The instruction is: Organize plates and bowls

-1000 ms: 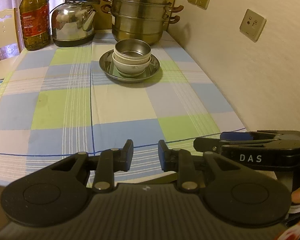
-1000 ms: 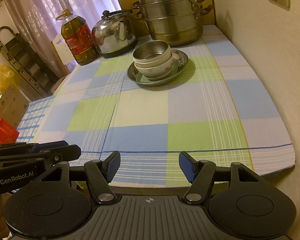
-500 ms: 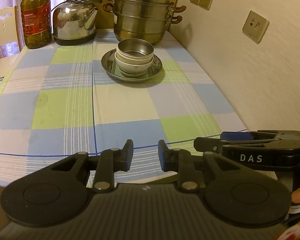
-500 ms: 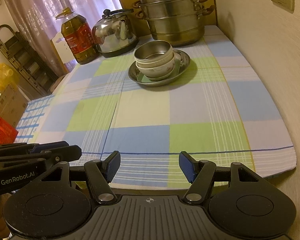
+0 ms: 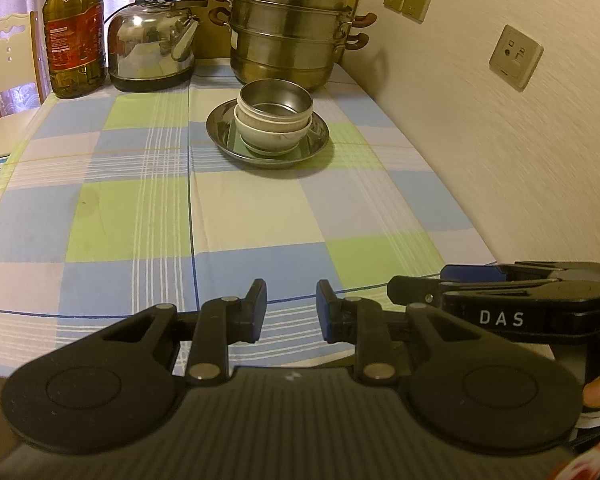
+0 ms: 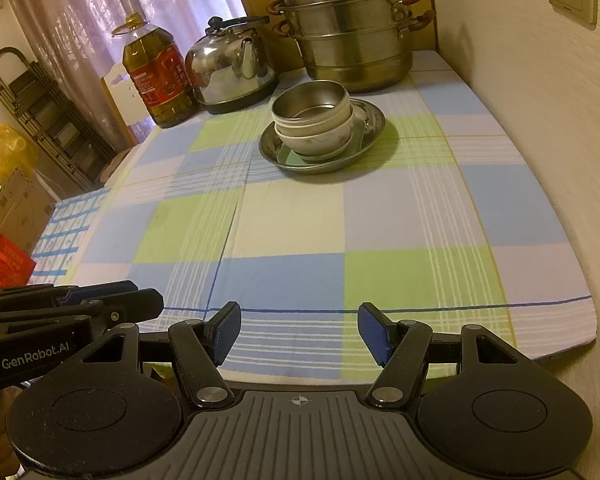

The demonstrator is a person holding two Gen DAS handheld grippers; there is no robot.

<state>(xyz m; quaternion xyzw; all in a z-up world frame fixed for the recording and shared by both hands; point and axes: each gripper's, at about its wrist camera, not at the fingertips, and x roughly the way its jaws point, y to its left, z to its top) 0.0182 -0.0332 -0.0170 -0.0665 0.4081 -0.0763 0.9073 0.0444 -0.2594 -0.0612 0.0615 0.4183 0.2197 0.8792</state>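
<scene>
Closest in, the left gripper (image 5: pixel 291 311) has its fingers (image 5: pixel 258 308) a small gap apart with nothing between them, hanging over the near edge of the table (image 5: pixel 132 216). Just off to its right side you can see the right gripper (image 5: pixel 500 300) poking in, the two held side by side.

The right gripper (image 6: pixel 299 334) has its fingers (image 6: pixel 374 334) spread a good bit wider, also holding nothing, over that same near edge. The left gripper (image 6: pixel 72 308) shows up at its left side in that view.

Past both sets of fingers it's just checked tablecloth (image 6: pixel 300 232), blue, green and white squares, for a fair stretch.

Then well ahead of the fingers, roughly straight on, sits the stack: a metal plate (image 5: pixel 220 130) flat on the cloth, with what looks like a greenish square dish inside it, and bowls nested on top of that. The white bowls (image 5: pixel 272 136) are underneath and a metal bowl (image 5: pixel 276 100) sits in the top one. In the right-hand view the metal plate (image 6: pixel 374 120) and metal bowl (image 6: pixel 310 102) sit a touch left of centre.

Beyond that, at the far end, there's a big steamer pot (image 5: pixel 288 36) right behind the stack, a kettle (image 5: pixel 152 52) ahead-left, and an oil bottle (image 5: pixel 75 36) further left still.
</scene>
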